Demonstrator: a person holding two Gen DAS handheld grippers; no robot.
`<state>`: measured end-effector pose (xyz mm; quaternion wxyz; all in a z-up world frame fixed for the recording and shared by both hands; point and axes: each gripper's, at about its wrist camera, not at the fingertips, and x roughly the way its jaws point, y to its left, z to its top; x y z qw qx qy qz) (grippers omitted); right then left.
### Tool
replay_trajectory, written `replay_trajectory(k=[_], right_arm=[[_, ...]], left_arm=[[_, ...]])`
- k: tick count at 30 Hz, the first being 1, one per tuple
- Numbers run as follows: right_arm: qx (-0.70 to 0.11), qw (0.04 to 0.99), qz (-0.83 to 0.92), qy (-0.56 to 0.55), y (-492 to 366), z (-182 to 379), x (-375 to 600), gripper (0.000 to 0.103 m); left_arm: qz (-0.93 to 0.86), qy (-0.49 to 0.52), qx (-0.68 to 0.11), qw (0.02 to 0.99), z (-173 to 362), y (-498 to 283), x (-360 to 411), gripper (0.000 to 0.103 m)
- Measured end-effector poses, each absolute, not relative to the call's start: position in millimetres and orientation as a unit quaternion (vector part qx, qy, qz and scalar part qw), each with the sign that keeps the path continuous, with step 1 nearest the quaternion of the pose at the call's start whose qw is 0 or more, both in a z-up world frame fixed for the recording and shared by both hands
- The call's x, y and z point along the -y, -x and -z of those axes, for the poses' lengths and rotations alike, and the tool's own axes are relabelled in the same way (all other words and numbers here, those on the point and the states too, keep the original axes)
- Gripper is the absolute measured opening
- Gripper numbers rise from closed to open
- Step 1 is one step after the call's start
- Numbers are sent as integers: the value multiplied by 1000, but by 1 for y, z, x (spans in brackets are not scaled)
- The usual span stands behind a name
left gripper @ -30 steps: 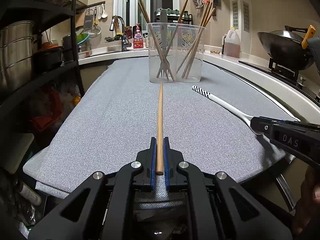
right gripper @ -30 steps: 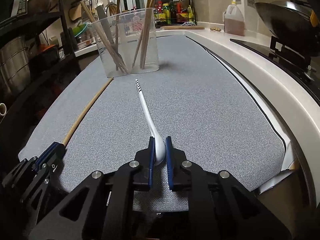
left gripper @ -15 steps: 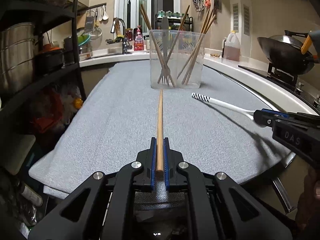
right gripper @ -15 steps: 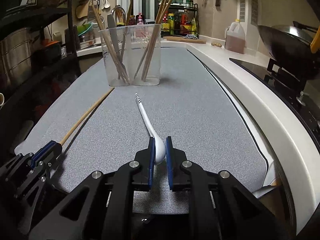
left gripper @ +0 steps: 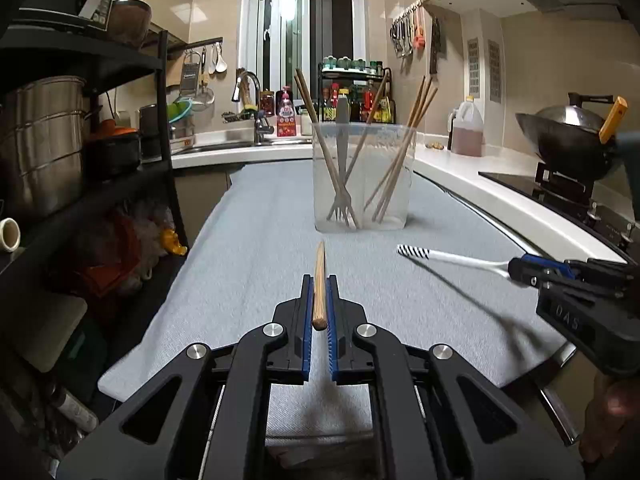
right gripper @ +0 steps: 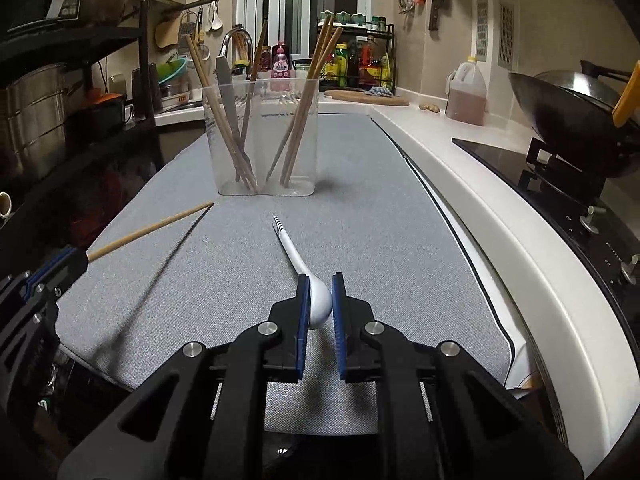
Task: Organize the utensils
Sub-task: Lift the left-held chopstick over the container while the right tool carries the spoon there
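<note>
The left tool (left gripper: 319, 312) clamps a thin wooden chopstick (left gripper: 319, 276) by its thick end; light and stiff, it may pivot in so narrow a hold. The right tool (right gripper: 319, 304) pinches a white spoon (right gripper: 298, 258) at the bowl, probably smooth and slippery. Both hang above the counter (right gripper: 380, 216), short of the clear holder (right gripper: 262, 140).

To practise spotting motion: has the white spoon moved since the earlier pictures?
Yes. Clamped in the right gripper, the white spoon has lifted off the grey mat; its striped tip now sits higher against the fixed clear container.
</note>
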<state>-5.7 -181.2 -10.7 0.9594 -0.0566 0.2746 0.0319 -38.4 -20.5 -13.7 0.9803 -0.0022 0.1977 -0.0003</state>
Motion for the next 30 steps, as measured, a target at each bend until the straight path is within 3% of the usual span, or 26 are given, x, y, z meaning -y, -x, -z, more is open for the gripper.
replay_trajectory(k=[20,30], right_arm=[[-249,965,-49,64,7,-20,187,12],[-226,965,-85,100,-9,-77,175,12]], left_arm=[[3,18,-159,987,-26,32,10,6],[19,19,-158,987,-70,7,-6,6]])
